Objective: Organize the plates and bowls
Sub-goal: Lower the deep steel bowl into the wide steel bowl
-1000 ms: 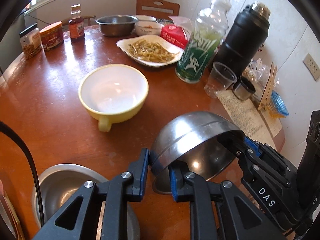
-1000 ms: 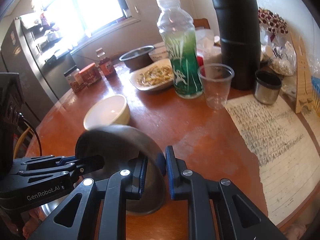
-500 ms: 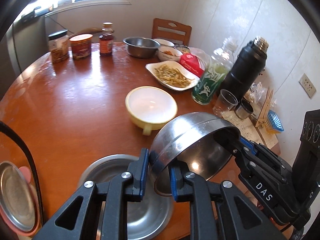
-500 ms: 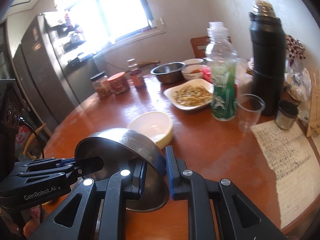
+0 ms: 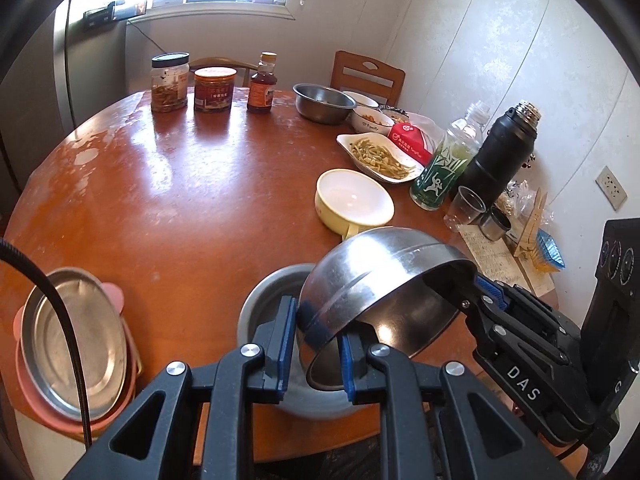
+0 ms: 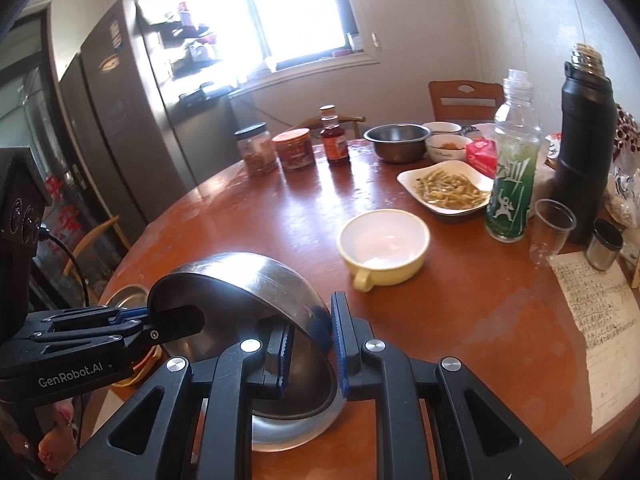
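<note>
A tilted steel bowl [image 5: 380, 280] [image 6: 248, 288] hangs above the table, held by its rim from two sides. My left gripper [image 5: 314, 344] is shut on its near rim, and my right gripper [image 6: 310, 340] is shut on the opposite rim. In the left wrist view the right gripper [image 5: 460, 284] reaches in from the right. Below the held bowl a second steel bowl [image 5: 268, 296] [image 6: 288, 428] rests near the table's front edge. A yellow bowl with a handle [image 5: 354, 200] [image 6: 384, 244] sits empty further back.
A steel plate [image 5: 68, 340] lies on pink plates at the table's left edge. At the back right stand a dish of food [image 5: 380, 156], a green bottle [image 5: 444, 168], a black flask [image 5: 500, 152], a plastic cup [image 5: 464, 208] and another steel bowl [image 5: 324, 102]. Jars [image 5: 212, 88] line the far side.
Both grippers drew back toward the table's near edge and rose, carrying the steel bowl. It now hangs over the second steel bowl, and the plate stack has come into view.
</note>
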Demonstrator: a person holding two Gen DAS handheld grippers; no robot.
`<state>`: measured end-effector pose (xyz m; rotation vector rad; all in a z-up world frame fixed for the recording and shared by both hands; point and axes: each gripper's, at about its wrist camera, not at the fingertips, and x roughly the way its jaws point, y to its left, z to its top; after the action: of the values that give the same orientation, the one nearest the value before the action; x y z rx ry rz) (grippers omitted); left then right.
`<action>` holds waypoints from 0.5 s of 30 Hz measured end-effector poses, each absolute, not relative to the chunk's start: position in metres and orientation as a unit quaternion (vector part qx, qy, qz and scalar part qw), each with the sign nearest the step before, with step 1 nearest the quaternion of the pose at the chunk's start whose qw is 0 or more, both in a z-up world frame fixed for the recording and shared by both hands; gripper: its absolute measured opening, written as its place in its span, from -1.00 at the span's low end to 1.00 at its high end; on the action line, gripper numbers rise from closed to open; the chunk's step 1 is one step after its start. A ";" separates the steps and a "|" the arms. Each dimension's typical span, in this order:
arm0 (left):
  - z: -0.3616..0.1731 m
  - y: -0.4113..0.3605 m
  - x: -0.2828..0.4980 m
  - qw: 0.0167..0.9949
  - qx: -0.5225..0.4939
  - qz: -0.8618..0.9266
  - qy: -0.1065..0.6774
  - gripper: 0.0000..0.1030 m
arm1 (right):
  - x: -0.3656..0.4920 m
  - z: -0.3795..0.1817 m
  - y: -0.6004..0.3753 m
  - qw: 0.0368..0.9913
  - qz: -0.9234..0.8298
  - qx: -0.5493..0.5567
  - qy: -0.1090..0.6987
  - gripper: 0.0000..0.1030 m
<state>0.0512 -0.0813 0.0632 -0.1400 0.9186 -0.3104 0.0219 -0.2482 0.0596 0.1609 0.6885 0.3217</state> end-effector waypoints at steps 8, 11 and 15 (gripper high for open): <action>0.057 -0.067 0.033 0.880 -0.063 -0.146 0.448 -0.62 | 0.002 0.053 -0.232 0.922 0.162 0.070 0.346 -0.64; 0.052 -0.066 0.034 0.878 -0.065 -0.144 0.452 -0.62 | 0.000 0.048 -0.228 0.919 0.162 0.066 0.353 -0.64; 0.044 -0.067 0.040 0.874 -0.064 -0.142 0.461 -0.62 | 0.004 0.040 -0.229 0.913 0.160 0.069 0.368 -0.64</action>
<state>0.0402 -0.0670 0.0436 -0.1327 0.9625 -0.2968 0.0045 -0.2294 0.0398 0.1425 0.7588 0.3305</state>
